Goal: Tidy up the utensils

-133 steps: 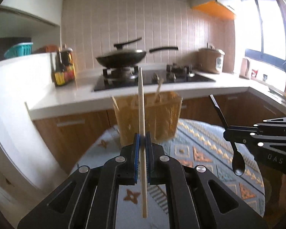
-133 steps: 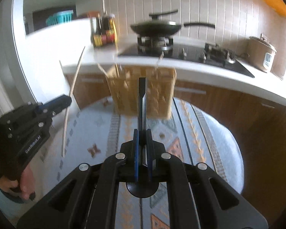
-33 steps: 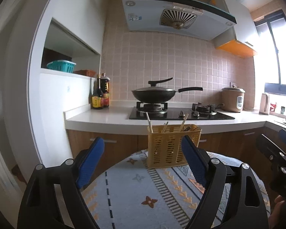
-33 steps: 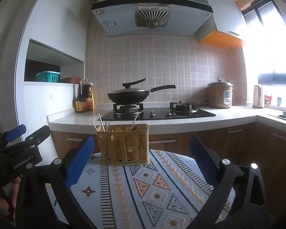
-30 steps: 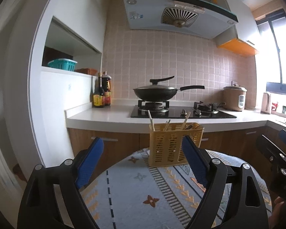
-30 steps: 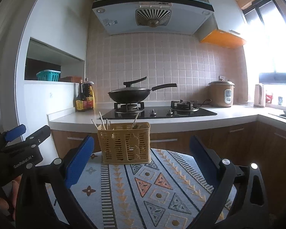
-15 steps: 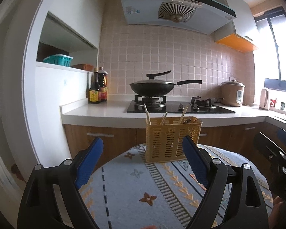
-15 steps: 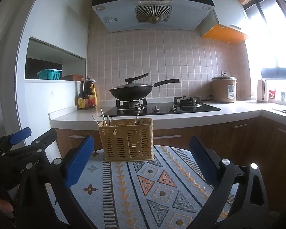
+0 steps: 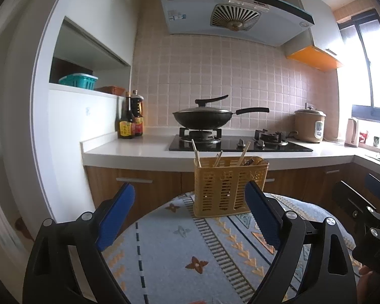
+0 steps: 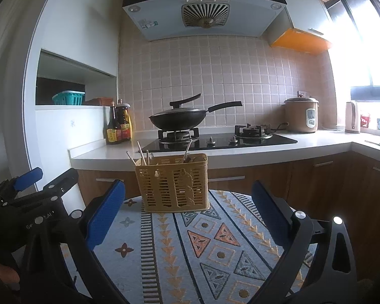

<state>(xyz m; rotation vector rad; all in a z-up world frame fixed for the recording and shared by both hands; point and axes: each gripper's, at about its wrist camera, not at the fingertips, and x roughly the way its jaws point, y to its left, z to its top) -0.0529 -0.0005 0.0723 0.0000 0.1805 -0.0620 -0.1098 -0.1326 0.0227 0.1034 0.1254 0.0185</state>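
A yellow slotted utensil basket (image 9: 228, 187) stands upright at the far side of the round table; it also shows in the right wrist view (image 10: 173, 185). Wooden chopsticks (image 9: 196, 152) and dark utensil handles (image 10: 187, 152) stick up out of it. My left gripper (image 9: 190, 217) is open and empty, held back from the basket above the table. My right gripper (image 10: 187, 215) is open and empty too, at about the same distance. Each gripper shows at the edge of the other's view.
The table carries a blue patterned cloth (image 10: 205, 248). Behind it runs a white counter (image 9: 139, 149) with a hob, a black wok (image 9: 202, 117), sauce bottles (image 9: 130, 124) and a rice cooker (image 9: 309, 126). Wooden cabinets (image 10: 316, 177) stand below the counter.
4.4 s ago the left gripper held a chopstick and the right a black spoon near the basket. Now both are open, empty and drawn back. Over the last second the views barely shift.
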